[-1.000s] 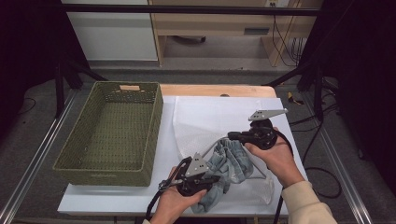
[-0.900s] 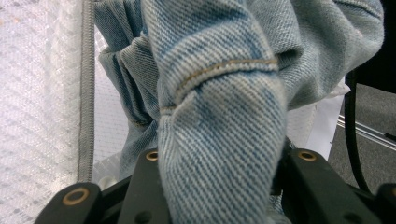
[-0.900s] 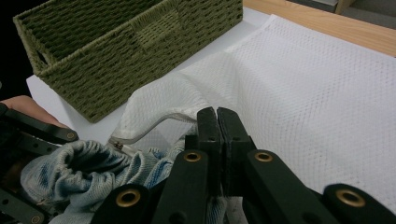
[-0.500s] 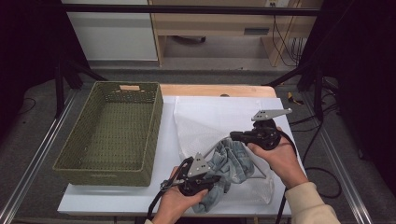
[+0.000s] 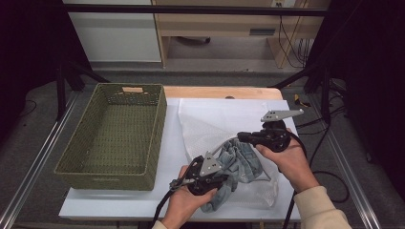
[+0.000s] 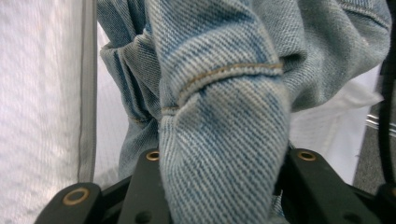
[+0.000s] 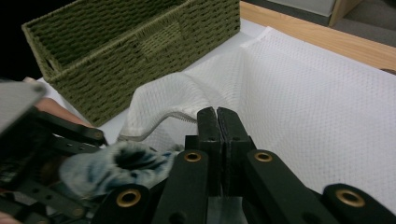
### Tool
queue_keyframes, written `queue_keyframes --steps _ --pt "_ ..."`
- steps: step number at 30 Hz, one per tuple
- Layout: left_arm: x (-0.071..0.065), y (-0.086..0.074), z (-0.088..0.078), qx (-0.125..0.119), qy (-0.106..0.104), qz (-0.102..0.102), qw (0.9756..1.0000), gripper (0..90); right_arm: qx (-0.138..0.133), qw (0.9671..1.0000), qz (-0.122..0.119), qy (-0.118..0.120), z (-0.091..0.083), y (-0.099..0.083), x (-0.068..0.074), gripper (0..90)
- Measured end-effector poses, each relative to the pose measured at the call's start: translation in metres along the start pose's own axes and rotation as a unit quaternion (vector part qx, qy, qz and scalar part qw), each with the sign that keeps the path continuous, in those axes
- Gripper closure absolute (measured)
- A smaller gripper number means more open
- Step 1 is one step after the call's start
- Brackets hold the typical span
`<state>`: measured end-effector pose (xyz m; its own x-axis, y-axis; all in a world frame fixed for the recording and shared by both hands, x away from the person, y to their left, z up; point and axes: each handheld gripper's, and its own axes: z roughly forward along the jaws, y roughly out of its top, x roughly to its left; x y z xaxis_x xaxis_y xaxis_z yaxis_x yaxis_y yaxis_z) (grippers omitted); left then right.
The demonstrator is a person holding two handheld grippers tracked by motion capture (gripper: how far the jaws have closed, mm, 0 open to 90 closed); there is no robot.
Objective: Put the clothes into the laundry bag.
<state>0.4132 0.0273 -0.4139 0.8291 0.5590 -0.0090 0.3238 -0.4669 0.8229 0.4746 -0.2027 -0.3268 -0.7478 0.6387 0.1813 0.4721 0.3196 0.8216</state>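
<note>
A crumpled blue denim garment (image 5: pixel 241 162) lies on a white mesh bag (image 5: pixel 219 119) at the right of the table. My left gripper (image 5: pixel 228 180) is shut on a thick fold of the denim (image 6: pixel 219 93), which bulges up between its jaws (image 6: pixel 219 186). My right gripper (image 5: pixel 241 137) is shut on the bag's grey rim, holding it a little off the table above the denim. In the right gripper view its jaws (image 7: pixel 217 112) meet with the rim pinched at their tips, the mesh bag (image 7: pixel 303 93) spread beyond and the denim (image 7: pixel 116 163) low on the left.
A green woven basket (image 5: pixel 157 138) with nothing in it stands on the left half of the white tabletop (image 5: pixel 119 200); it is seen close by in the right gripper view (image 7: pixel 140 46). A wooden strip (image 5: pixel 215 92) runs along the table's far edge. Cables trail off the front.
</note>
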Motion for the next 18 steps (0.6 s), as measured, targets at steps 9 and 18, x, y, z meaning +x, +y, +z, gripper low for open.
queue_keyframes --steps 9,18 --pt "0.004 0.000 0.006 0.007 0.011 -0.016 0.9998 64.3 0.001 1.0000 -0.004 -0.001 0.000 0.001 0.004 89.3" --pt "0.015 -0.001 0.007 -0.001 0.029 -0.065 0.9975 63.5 0.000 1.0000 -0.007 0.004 -0.007 0.001 0.007 89.3"
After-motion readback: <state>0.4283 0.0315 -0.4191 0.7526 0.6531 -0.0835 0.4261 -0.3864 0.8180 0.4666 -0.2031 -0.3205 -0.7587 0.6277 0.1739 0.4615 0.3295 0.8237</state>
